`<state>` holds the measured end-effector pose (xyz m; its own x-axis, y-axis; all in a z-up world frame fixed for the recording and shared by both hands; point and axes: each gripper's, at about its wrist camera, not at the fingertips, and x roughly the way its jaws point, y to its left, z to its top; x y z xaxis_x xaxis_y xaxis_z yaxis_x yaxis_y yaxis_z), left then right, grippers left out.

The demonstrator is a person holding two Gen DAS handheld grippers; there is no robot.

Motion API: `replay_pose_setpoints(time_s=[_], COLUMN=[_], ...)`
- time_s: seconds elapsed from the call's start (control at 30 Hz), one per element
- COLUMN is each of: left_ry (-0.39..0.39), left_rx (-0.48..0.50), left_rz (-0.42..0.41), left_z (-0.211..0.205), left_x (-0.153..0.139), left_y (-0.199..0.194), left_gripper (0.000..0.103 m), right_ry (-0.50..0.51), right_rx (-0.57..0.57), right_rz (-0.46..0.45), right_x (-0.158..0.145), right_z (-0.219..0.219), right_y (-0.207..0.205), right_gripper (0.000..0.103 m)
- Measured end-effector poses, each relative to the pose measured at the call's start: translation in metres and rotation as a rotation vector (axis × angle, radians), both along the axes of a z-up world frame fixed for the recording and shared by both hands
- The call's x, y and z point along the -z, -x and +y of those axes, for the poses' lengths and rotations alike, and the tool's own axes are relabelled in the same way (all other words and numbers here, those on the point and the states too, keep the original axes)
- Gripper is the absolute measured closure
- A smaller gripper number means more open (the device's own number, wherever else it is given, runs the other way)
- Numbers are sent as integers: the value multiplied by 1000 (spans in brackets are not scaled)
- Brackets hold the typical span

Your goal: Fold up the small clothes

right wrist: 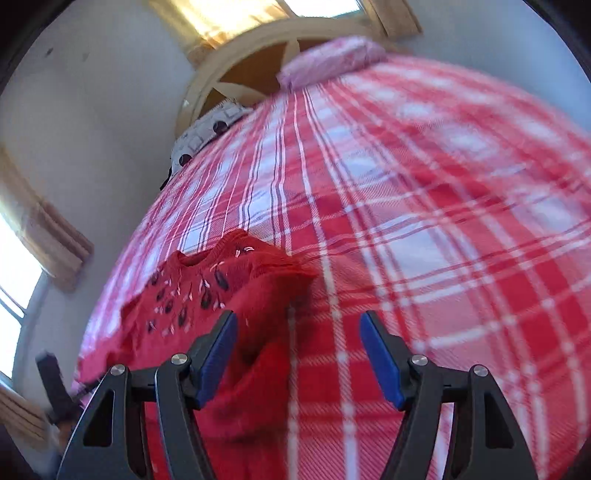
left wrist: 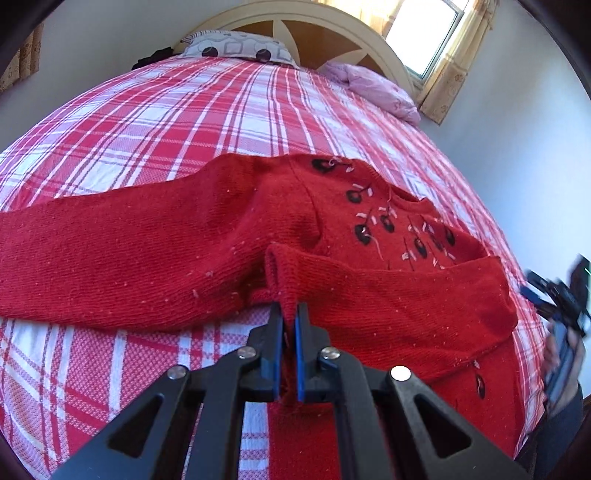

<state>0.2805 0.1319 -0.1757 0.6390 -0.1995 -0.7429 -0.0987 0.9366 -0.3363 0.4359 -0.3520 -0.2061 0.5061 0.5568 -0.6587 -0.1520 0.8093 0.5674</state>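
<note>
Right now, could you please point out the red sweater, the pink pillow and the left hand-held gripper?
red sweater [left wrist: 388, 295]: left wrist view, on the folded-over part of the knit.
pink pillow [left wrist: 373, 86]: left wrist view, on its middle.
left hand-held gripper [left wrist: 289, 314]: left wrist view, between fingertips pinching the sweater.

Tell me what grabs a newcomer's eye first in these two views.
The red knitted sweater with dark embroidered flowers lies spread on the red-and-white plaid bedspread, one sleeve stretched out to the left in the left wrist view. The left gripper is shut on a raised fold of the sweater, while the right gripper hangs open over the sweater's edge. Far back, a patterned pillow and a pink bundle sit by the curved headboard.
</note>
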Motion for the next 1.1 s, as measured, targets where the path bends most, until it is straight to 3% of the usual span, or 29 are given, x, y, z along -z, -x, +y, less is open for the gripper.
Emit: replay_pose_setpoints(time_s=[0.03, 0.07, 0.1, 0.13, 0.17, 0.3, 0.43, 0.47, 0.5, 0.57, 0.73, 0.83, 0.9, 0.93, 1.0, 1.1], left_ry=[4, 7, 12, 15, 19, 33, 25, 27, 26, 32, 53, 53, 46, 42, 41, 37], left_rx=[1, 4, 8, 13, 15, 31, 33, 28, 18, 2, 5, 17, 23, 23, 18, 5], left_rz=[-4, -7, -10, -10, -10, -27, -38, -42, -46, -52, -36, -44, -44, -41, -43, -39], left_z=[0, 1, 2, 3, 3, 4, 5, 6, 8, 12, 16, 12, 8, 5, 3, 3], left_x=[0, 1, 2, 2, 3, 1, 2, 1, 1, 2, 11, 12, 13, 13, 13, 13], left_y=[1, 1, 2, 2, 1, 4, 8, 10, 12, 16, 18, 16, 13, 11, 10, 9], left_gripper=[97, 97, 97, 97, 97, 97, 97, 97, 97, 97, 97, 97, 97, 97, 97, 95], right_ry=[-49, -107, -131, -151, -155, -84, 187, 241, 258, 234, 208, 233, 256, 239, 239, 316], right_rx=[-8, -13, -7, 10, 20, -24, -89, -120, -134, -121, -102, -152, -178, -193, -189, -152], right_rz=[43, 94, 120, 135, 125, -17, -260, -277, -262, -229, -128, -113, -102, -100, -92, -65], right_x=[10, 21, 26, 30, 28, -13, -55, -55, -52, -40, -11, -2, 2, 4, 8, 17], right_z=[2, 3, 6, 6, 7, 25, 65, 74, 75, 63, 17, 19, 27, 31, 36, 37], right_y=[-11, -24, -30, -35, -37, -33, -14, -11, -12, -9, 27, 53, 60, 61, 60, 60], right_gripper=[34, 44, 57, 87, 95, 96, 95, 88, 61, 31, 31, 40, 63, 67, 92, 95])
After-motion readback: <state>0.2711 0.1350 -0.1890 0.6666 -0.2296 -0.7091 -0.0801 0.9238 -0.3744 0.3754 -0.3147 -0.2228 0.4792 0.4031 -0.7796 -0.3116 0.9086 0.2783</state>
